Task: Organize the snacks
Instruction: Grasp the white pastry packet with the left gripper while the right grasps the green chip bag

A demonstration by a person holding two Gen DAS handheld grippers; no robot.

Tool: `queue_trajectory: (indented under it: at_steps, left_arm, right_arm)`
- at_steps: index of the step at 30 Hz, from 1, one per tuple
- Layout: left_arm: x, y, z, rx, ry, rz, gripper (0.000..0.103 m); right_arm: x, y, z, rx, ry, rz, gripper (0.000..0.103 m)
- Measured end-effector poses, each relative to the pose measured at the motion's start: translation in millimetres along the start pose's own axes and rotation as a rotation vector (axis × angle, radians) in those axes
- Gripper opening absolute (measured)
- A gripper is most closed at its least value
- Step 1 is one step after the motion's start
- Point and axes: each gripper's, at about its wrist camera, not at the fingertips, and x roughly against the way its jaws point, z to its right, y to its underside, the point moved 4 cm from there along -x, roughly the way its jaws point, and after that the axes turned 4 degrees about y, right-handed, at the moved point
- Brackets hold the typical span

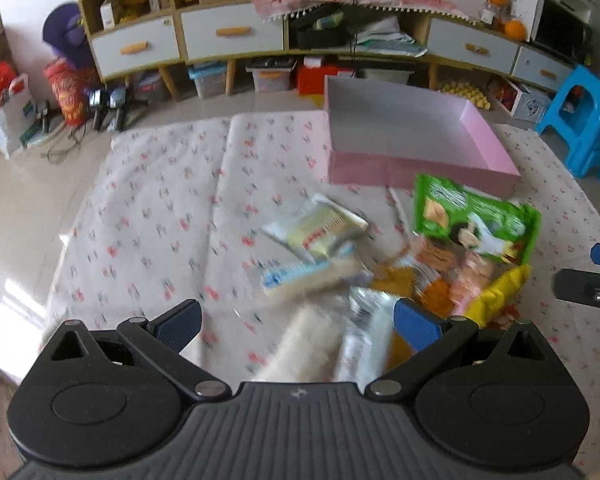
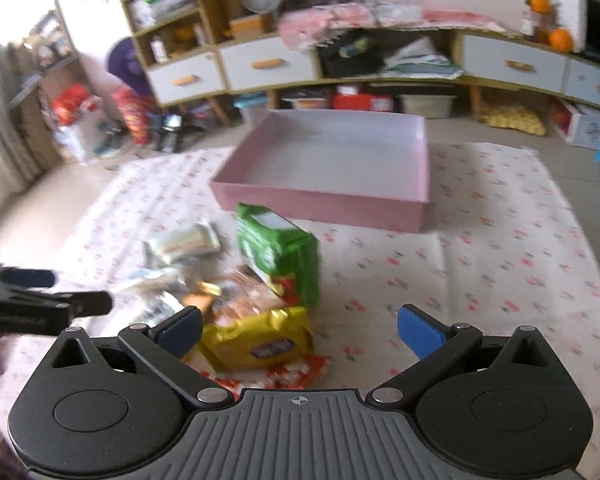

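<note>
A pile of snack packets lies on a floral cloth (image 1: 160,208). It holds a green bag (image 1: 476,216) (image 2: 278,252), a yellow packet (image 2: 256,338) (image 1: 500,292), a pale wafer packet (image 1: 316,228) (image 2: 184,242) and several others. An empty pink box (image 1: 404,132) (image 2: 332,164) stands beyond the pile. My left gripper (image 1: 298,320) is open over the near packets, holding nothing. My right gripper (image 2: 300,330) is open just above the yellow packet, holding nothing. The left gripper also shows in the right wrist view (image 2: 40,296), and the right gripper at the left wrist view's right edge (image 1: 592,276).
The cloth covers a mat on a tiled floor. A long cabinet (image 1: 228,36) with drawers and storage bins runs along the back. A blue plastic stool (image 1: 580,116) stands at the right. Bags and gear (image 1: 68,92) sit at the left.
</note>
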Motion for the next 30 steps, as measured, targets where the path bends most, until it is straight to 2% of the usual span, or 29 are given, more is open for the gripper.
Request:
queue_trajectory:
  at_steps: [2, 5, 8, 11, 15, 18, 20, 30]
  left_arm:
    - [-5.3, -5.1, -4.0, -0.057, -0.028, 0.002, 0.103]
    - [-14.1, -8.6, -7.8, -0.09, -0.009, 0.007, 0.103]
    - [-27.9, -10.3, -12.9, -0.134, 0.061, 0.02, 0.102]
    - [-46.5, -13.1, -19.5, -0.155, 0.119, 0.01, 0.1]
    - [-63.4, -14.0, -19.5, -0.158, 0.188, 0.01, 0.098]
    - [-81.2, -13.5, -16.1, -0.207, 0.177, -0.048, 0.095]
    - [-88.5, -13.4, -14.7, -0.224, 0.172, -0.065, 0.097]
    - [-99.4, -15.0, -17.0, -0.171, 0.182, -0.081, 0.094]
  right_arm:
    - [-2.5, -3.7, 1.5, 0.005, -0.048, 0.014, 0.103]
    - [-7.6, -9.0, -0.3, 0.04, -0.063, 0.039, 0.103]
    - [-15.9, -13.9, -4.9, 0.09, -0.085, 0.054, 0.103]
    - [-25.2, -12.7, -5.9, 0.126, -0.071, 0.063, 0.103]
    - [-38.9, -16.3, -2.9, 0.09, -0.08, 0.046, 0.103]
    - [-49.5, -17.5, 0.1, 0.049, -0.099, 0.013, 0.103]
    - [-54.0, -16.7, -1.2, 0.048, -0.096, 0.006, 0.103]
    - [-74.2, -16.4, -6.4, 0.034, -0.071, -0.011, 0.101]
